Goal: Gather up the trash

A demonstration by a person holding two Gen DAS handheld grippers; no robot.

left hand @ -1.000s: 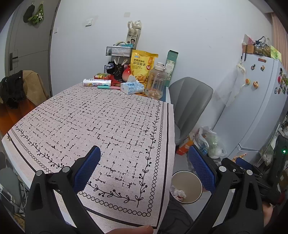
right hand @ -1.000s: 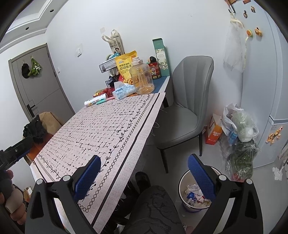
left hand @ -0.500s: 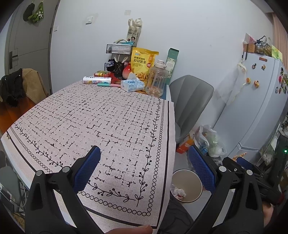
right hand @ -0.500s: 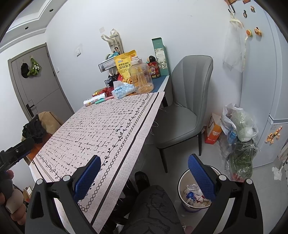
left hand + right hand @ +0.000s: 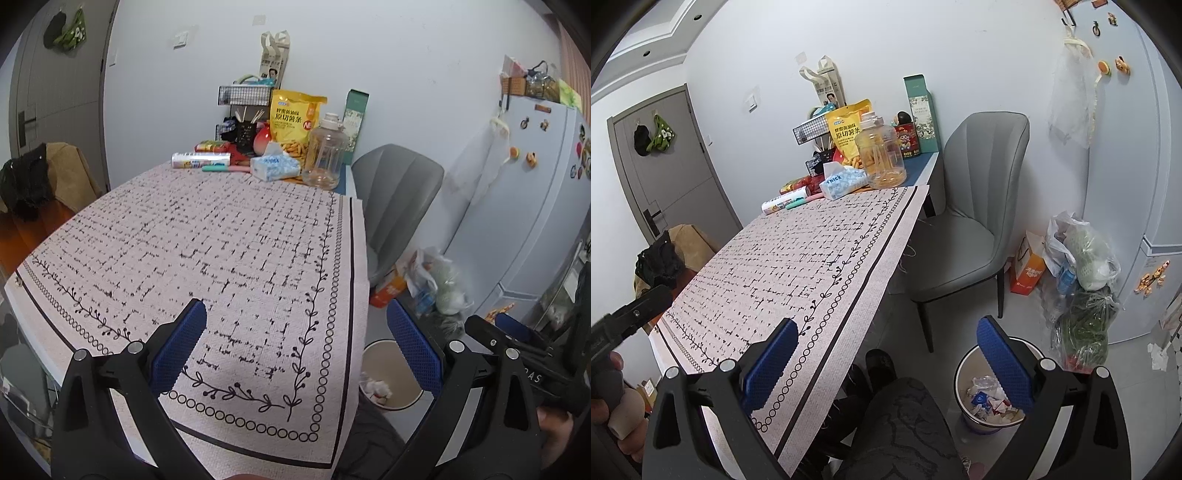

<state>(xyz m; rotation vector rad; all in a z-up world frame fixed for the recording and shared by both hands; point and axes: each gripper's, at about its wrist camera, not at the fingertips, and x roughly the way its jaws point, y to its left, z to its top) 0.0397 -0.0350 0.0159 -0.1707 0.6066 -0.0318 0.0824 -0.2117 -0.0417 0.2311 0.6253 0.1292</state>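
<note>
A white waste bin [image 5: 988, 397] with crumpled wrappers inside stands on the floor right of the table; in the left wrist view the waste bin [image 5: 391, 376] shows beyond the table's corner. My left gripper [image 5: 295, 350] hangs open over the near right part of the patterned tablecloth [image 5: 207, 251], nothing between its blue pads. My right gripper [image 5: 886, 354] is open too, held above the table's right edge and a person's knee, its right pad over the bin. The patterned tablecloth [image 5: 798, 258] carries no loose trash that I can see.
At the table's far end stand a yellow snack bag [image 5: 293, 122], a clear jug [image 5: 325, 155], a tissue pack [image 5: 275, 168], a wire rack and boxes. A grey chair [image 5: 964, 225], plastic bags [image 5: 1082, 258] and a fridge [image 5: 524, 206] are on the right.
The left wrist view has drifted slightly, with the table's far items sitting a little lower and nearer. Both grippers stay open; nothing was picked up or dropped.
</note>
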